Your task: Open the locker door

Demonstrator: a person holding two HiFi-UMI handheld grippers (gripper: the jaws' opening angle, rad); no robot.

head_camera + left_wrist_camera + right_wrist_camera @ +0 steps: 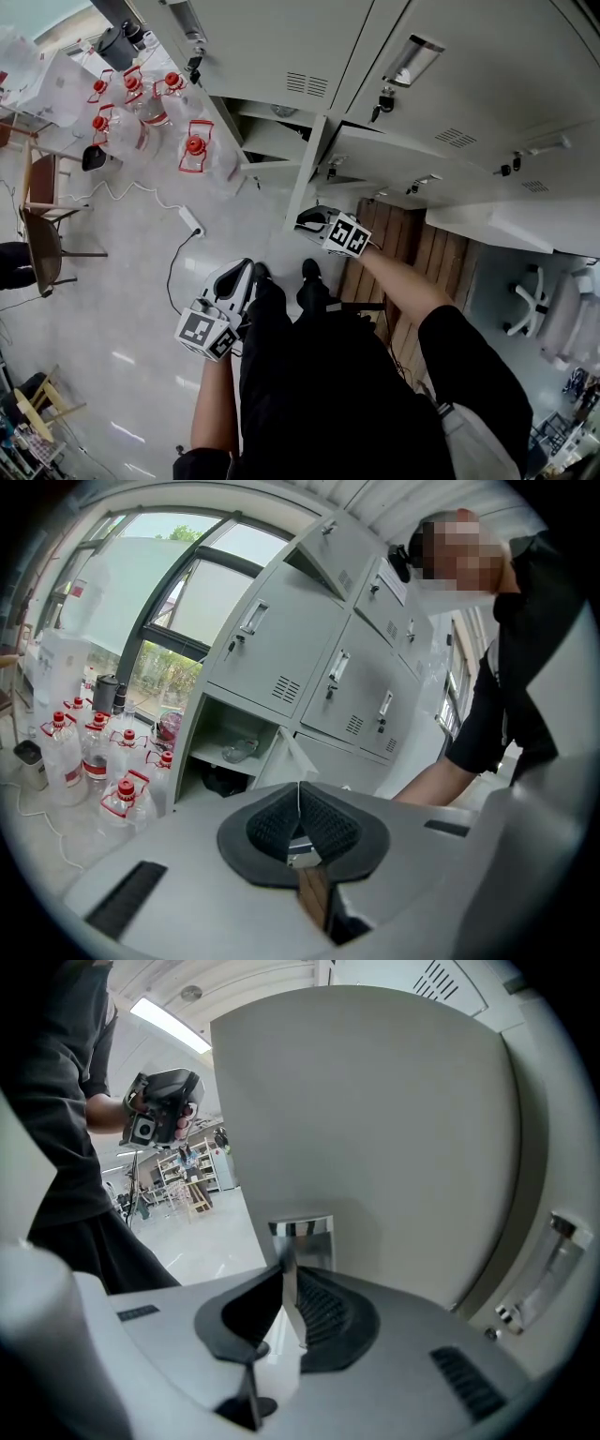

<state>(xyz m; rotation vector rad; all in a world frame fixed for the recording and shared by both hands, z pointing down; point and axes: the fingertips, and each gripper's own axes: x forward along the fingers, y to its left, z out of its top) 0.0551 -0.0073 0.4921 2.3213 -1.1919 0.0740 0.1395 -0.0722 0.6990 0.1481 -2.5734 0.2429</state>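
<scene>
The left grey two-jaw tongs (242, 274) were held low beside the person's black-clad leg on a bare left forearm (214, 412), pointing forward and slightly down. Their ribbed black pads (323, 819) were pressed together with nothing between them. The right grey tongs (307, 221) reached forward on an outstretched bare right forearm (403, 281), tilted downward, jaws clamped on a thin chrome handle plate (302, 1239).

"What's underfoot?"
"A pale, glossy floor (131, 309), with red-capped jugs (141, 112) near a wooden chair (42, 220)."
"And the light?"
"A big window (178, 602), and possibly a ceiling strip light (171, 1026)."
</scene>
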